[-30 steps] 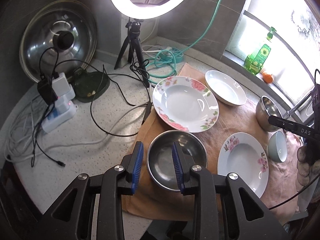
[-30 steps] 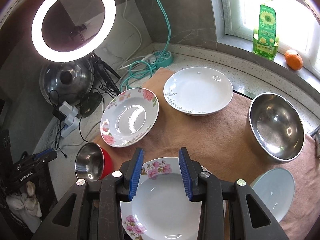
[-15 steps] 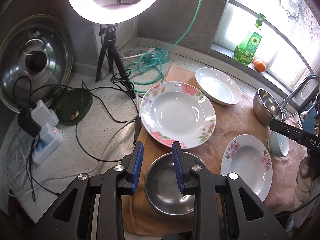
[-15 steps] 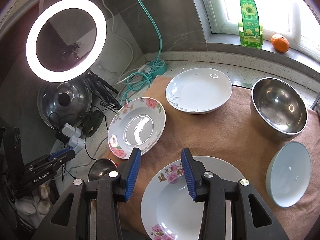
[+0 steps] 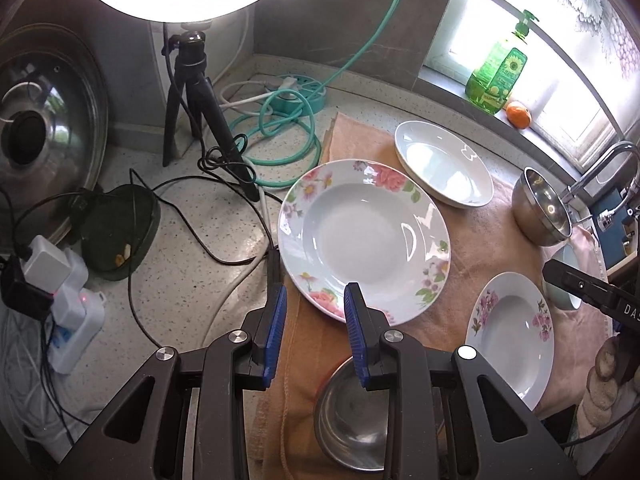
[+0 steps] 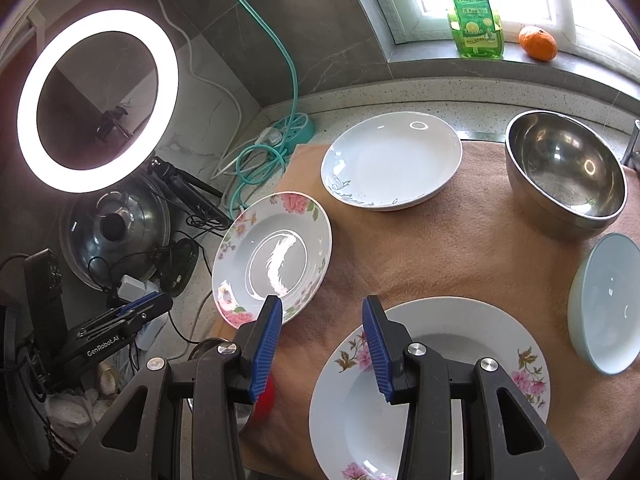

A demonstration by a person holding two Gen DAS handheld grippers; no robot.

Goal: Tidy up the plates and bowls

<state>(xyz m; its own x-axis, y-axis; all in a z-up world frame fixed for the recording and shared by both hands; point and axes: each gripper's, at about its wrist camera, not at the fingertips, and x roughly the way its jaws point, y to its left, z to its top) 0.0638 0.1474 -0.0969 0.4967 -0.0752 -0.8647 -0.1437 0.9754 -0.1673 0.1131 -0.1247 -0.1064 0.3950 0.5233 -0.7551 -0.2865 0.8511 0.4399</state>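
Note:
On a tan towel (image 6: pixel 460 248) lie a large floral plate (image 5: pixel 364 240) (image 6: pixel 272 256), a plain white plate (image 5: pixel 442 168) (image 6: pixel 390 160), a smaller floral plate (image 5: pixel 514 330) (image 6: pixel 432 392), a large steel bowl (image 6: pixel 564 172) (image 5: pixel 540 208), a pale blue bowl (image 6: pixel 604 304) and a small steel bowl with a red outside (image 5: pixel 352 424). My left gripper (image 5: pixel 315 312) is open and empty above the large floral plate's near rim, over the small steel bowl. My right gripper (image 6: pixel 322 320) is open and empty above the towel, left of the smaller floral plate.
A ring light on a tripod (image 5: pixel 196 80), a pot lid (image 5: pixel 44 136), power strips and cables (image 5: pixel 60 296) and a teal hose (image 5: pixel 280 132) crowd the counter left of the towel. A soap bottle (image 6: pixel 474 12) and an orange (image 6: pixel 538 42) sit on the sill. A tap (image 5: pixel 600 176) is right.
Both grippers have pulled back and risen. The small steel bowl has slid down under my left gripper's fingers in its view. Both stay open and empty.

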